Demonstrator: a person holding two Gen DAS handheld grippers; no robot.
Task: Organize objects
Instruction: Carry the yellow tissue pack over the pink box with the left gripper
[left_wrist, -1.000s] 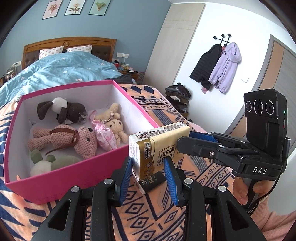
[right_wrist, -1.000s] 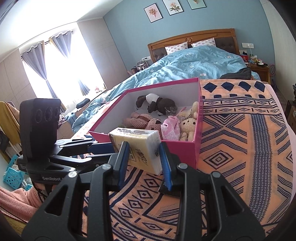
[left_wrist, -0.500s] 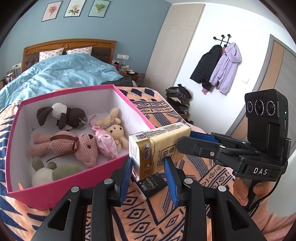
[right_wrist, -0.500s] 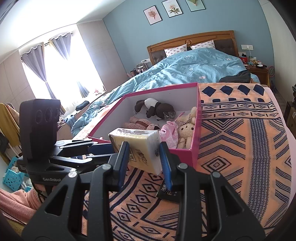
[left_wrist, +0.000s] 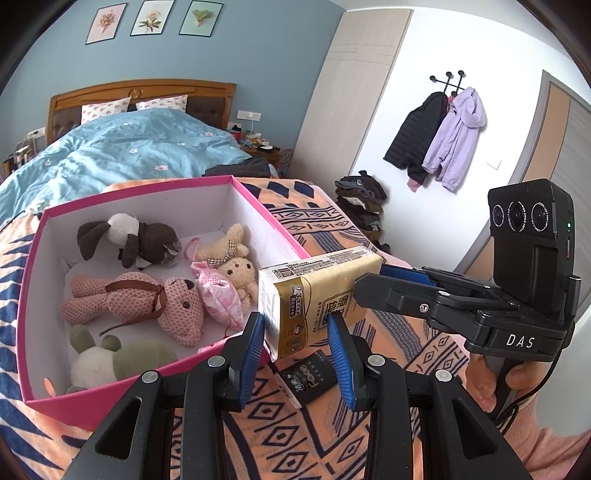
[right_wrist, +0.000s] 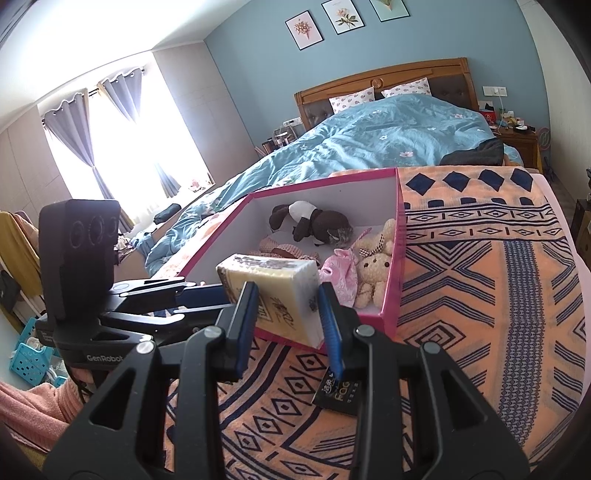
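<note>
The tissue pack (left_wrist: 317, 295), yellow and gold with white ends, is in the air just above the near right corner of the pink box (left_wrist: 122, 387), and both grippers grip it. The left gripper (left_wrist: 297, 343) has its blue pads pressed on the two long faces at one end of the pack. The right gripper (right_wrist: 286, 314) closes its pads on the other end, and in the left wrist view it comes in from the right side with a hand (left_wrist: 491, 384) under it.

The pink box is open and stands on the orange patterned blanket (right_wrist: 480, 295). Inside it lie soft toys: a brown and white plush dog (left_wrist: 125, 236) at the back, a pink checked teddy bear (left_wrist: 147, 302) in the middle, a small pink pouch (left_wrist: 218, 295) beside it, a cream teddy bear (left_wrist: 236, 262) near the right wall, and a green and white plush toy (left_wrist: 110, 358) at the front.

A small black packet (left_wrist: 310, 380) with the word "Face" lies flat on the blanket, under the tissue pack and just outside the box. Behind the box the bed has a blue quilt (right_wrist: 369, 147).
</note>
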